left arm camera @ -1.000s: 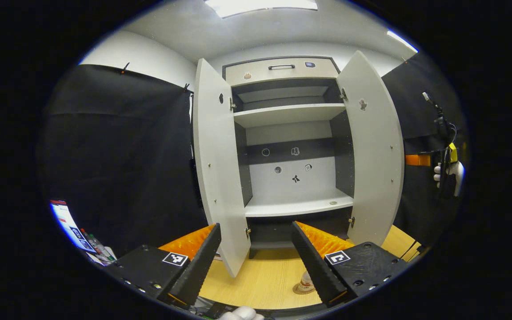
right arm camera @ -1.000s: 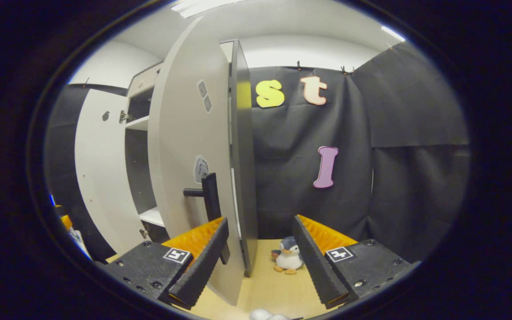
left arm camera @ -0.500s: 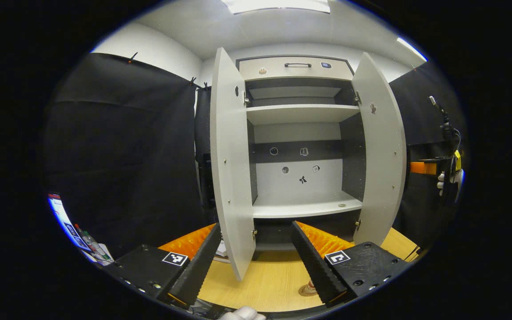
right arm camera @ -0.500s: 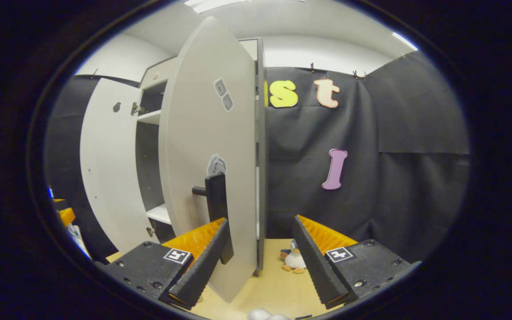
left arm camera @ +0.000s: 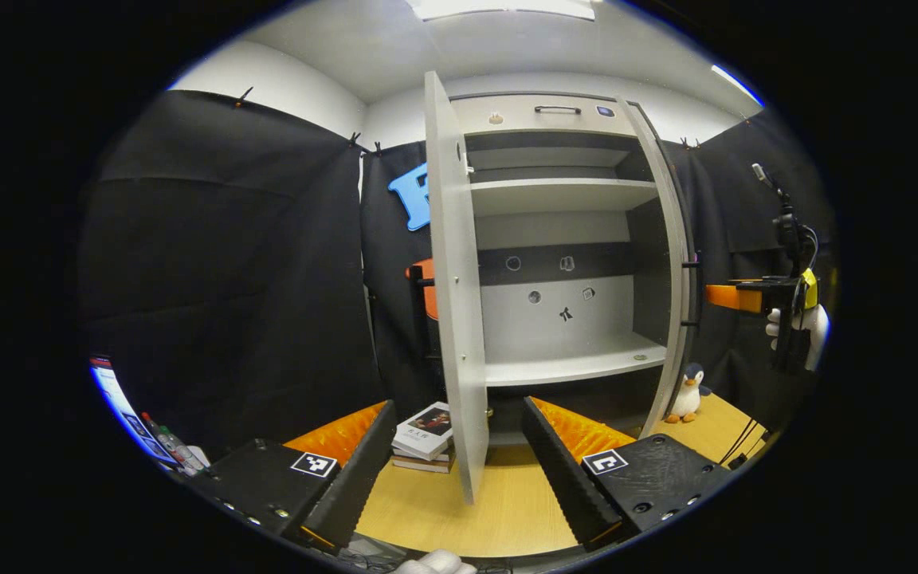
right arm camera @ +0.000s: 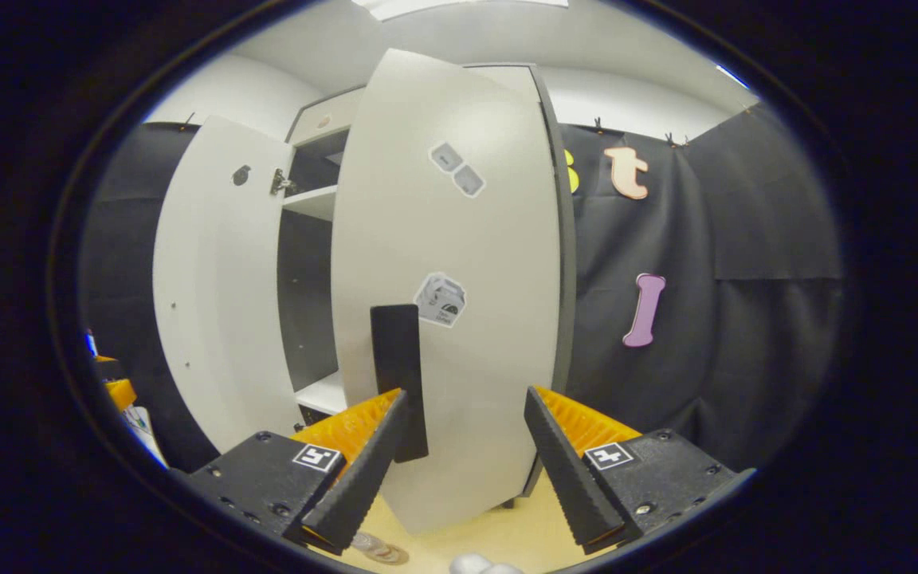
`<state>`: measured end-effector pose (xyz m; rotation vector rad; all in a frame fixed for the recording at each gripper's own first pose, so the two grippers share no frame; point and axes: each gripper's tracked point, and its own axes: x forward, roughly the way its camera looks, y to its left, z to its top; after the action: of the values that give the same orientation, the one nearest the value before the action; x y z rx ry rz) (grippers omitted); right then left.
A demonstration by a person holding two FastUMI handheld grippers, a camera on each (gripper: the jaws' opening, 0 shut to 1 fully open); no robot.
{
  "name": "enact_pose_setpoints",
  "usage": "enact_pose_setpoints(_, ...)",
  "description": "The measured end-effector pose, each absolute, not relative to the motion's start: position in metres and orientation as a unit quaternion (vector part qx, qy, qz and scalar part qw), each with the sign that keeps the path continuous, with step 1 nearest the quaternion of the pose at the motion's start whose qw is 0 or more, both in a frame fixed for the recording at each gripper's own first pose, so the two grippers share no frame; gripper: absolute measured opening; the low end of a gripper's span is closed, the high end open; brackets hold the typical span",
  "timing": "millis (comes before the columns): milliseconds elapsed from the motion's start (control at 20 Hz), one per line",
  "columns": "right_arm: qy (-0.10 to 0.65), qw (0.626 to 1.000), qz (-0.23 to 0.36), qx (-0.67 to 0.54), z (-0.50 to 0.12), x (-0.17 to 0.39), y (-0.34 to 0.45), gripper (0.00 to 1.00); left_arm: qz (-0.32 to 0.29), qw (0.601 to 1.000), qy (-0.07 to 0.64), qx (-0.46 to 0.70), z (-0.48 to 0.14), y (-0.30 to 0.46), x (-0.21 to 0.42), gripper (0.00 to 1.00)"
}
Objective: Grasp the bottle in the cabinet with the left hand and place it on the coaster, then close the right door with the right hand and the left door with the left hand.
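Both my grippers, the left one (left arm camera: 457, 454) and the right one (right arm camera: 465, 446), were spread wide and held nothing. My right gripper was just before the right door (right arm camera: 459, 263), beside its handle (right arm camera: 399, 379); the left door (left arm camera: 453, 303) stood open.

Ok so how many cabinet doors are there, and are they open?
2. The left door stands wide open, seen edge-on in the left gripper view. The right door is partly swung in, right in front of the open right gripper.

The left gripper (left arm camera: 455, 462) is held level, its fingers spread wide with nothing between them. The right gripper (right arm camera: 463, 470) is likewise wide open and empty — in the left gripper view it shows far off, gripped by a gloved hand (left arm camera: 798, 327).
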<state>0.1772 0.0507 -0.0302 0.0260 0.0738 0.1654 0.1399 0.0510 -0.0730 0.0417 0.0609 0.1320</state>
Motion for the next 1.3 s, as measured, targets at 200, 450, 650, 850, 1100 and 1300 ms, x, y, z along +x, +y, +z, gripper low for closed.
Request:
enact_pose_setpoints(200,0.033,0.997,0.064,0.016,-0.025,0.160,0.050,0.94,0.066,0.997,0.028,0.019,-0.070,0.086,0.156,0.96)
enact_pose_setpoints(450,0.029,0.999,0.035,0.017,-0.020,0.120,0.042,0.96,0.071,0.997,0.009,0.016,-0.054,0.132,0.189,0.96)
enact_pose_setpoints(650,0.036,0.999,0.011,0.013,-0.027,0.086,0.040,0.96,0.068,0.997,-0.004,0.024,-0.043,0.161,0.224,0.96)
enact_pose_setpoints(850,0.052,0.999,-0.005,0.013,-0.038,0.064,0.039,0.96,0.054,0.998,-0.010,0.025,-0.037,0.171,0.259,0.96)
enact_pose_setpoints(1100,0.063,0.998,-0.018,0.014,-0.047,0.051,0.033,0.96,0.035,0.999,-0.015,0.009,-0.032,0.165,0.283,0.96)
enact_pose_setpoints(1300,0.066,0.997,-0.020,0.021,-0.048,0.050,0.029,0.94,0.037,0.999,-0.032,0.012,-0.026,0.161,0.281,0.93)
